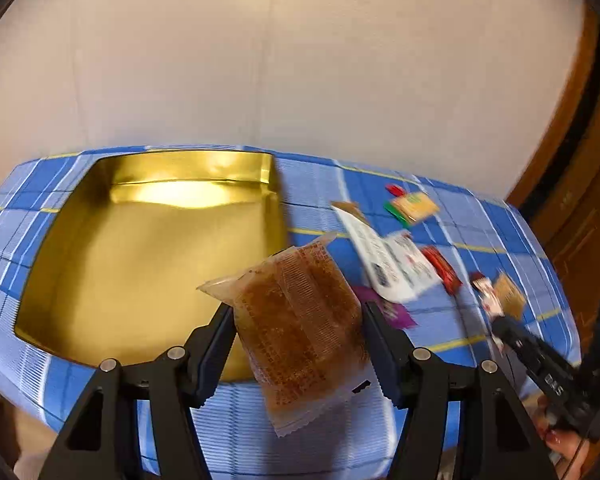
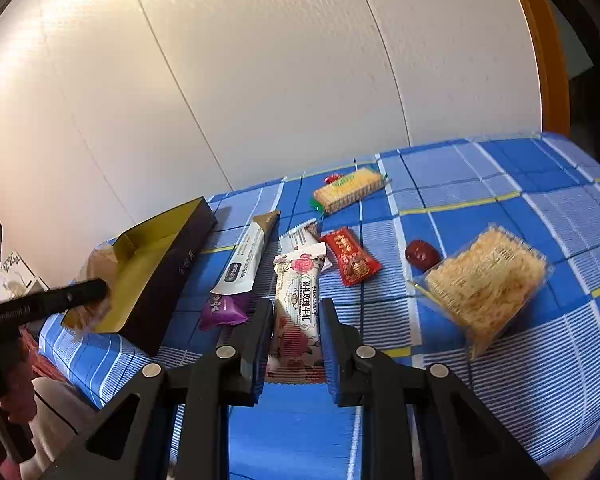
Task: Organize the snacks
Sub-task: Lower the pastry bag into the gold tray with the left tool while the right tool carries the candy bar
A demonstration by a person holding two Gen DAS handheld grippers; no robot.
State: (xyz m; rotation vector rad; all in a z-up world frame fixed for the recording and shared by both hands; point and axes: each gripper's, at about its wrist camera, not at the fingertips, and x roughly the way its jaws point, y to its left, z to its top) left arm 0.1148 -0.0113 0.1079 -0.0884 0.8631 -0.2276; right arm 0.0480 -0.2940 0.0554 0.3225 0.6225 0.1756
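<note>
My left gripper (image 1: 298, 320) is shut on a clear packet of brown snack (image 1: 300, 320) and holds it in the air over the near right corner of the open gold-lined box (image 1: 140, 264). The box also shows in the right wrist view (image 2: 156, 264), dark outside. My right gripper (image 2: 296, 320) has its jaws on both sides of a white rose-print bar (image 2: 298, 304) that lies on the blue checked cloth (image 2: 480, 184); the pads look pressed to it.
Loose snacks on the cloth: a long white stick packet (image 2: 242, 260), a purple candy (image 2: 222, 310), a red packet (image 2: 350, 256), a red date (image 2: 420, 254), a yellow cracker pack (image 2: 348, 190), a clear tray of pale crisp noodles (image 2: 484, 284). White wall behind; wooden frame at right.
</note>
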